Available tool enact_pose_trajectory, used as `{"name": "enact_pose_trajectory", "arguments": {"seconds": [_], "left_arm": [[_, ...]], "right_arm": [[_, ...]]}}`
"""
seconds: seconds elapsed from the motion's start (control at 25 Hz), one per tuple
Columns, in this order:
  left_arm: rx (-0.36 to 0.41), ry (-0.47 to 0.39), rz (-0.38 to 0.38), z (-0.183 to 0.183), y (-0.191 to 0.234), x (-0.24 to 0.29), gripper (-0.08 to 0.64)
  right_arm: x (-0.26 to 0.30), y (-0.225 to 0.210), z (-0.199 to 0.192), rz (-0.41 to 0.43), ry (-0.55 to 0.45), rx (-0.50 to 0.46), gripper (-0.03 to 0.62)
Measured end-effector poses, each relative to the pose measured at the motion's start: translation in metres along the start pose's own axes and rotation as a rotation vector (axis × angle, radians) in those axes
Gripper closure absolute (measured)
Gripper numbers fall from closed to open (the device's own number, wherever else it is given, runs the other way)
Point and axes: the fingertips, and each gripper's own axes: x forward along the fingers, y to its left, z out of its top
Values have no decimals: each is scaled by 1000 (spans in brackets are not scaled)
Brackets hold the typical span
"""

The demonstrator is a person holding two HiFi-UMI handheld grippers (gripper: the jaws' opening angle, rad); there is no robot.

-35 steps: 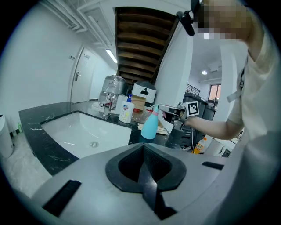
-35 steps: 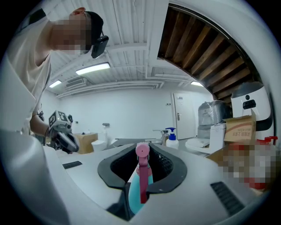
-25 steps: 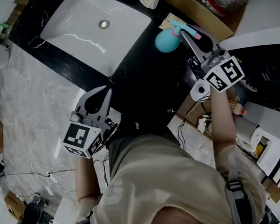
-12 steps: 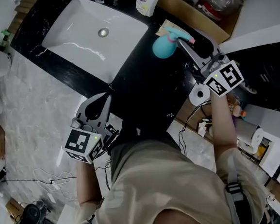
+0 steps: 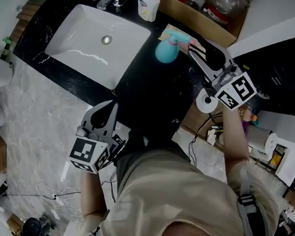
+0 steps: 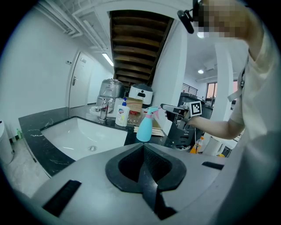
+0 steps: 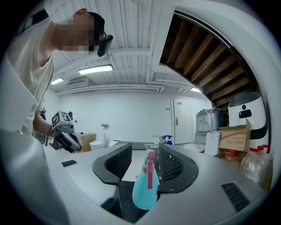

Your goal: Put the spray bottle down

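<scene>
Left tongs (image 6: 143, 148): yours at the lower left of the head view, near the counter's front edge. The jaws are together with nothing between them.
Right tongs (image 7: 143, 148): yours at the right of centre in the head view. The jaws stand wide apart and have just been opening. The spray bottle stands at their mouth, and the pads do not press on it.
Spray bottle (image 5: 165, 51): turquoise body, pink trigger. It stands upright on the counter, upper centre, just right of the sink.
Counter (image 5: 153, 91): black, lightly veined.
Sink (image 5: 71, 42): white rectangular basin, upper left.
Soap bottle (image 5: 146, 3): white with a blue pump, top centre.
Cardboard box (image 5: 200, 19): top right, holding jars.
</scene>
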Motion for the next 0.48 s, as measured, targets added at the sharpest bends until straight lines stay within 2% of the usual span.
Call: {"name": "enact_pose_trajectory", "arguments": {"seconds": [0.36,0.48], "left_arm": [[46,-26,-7,10,-25,-5,551],[59,-32,-4,12,-35,-8,551]], "right_arm": [[-27,21,3,20,21,-10,423],[-37,26,5,29,13,-9,442]]}}
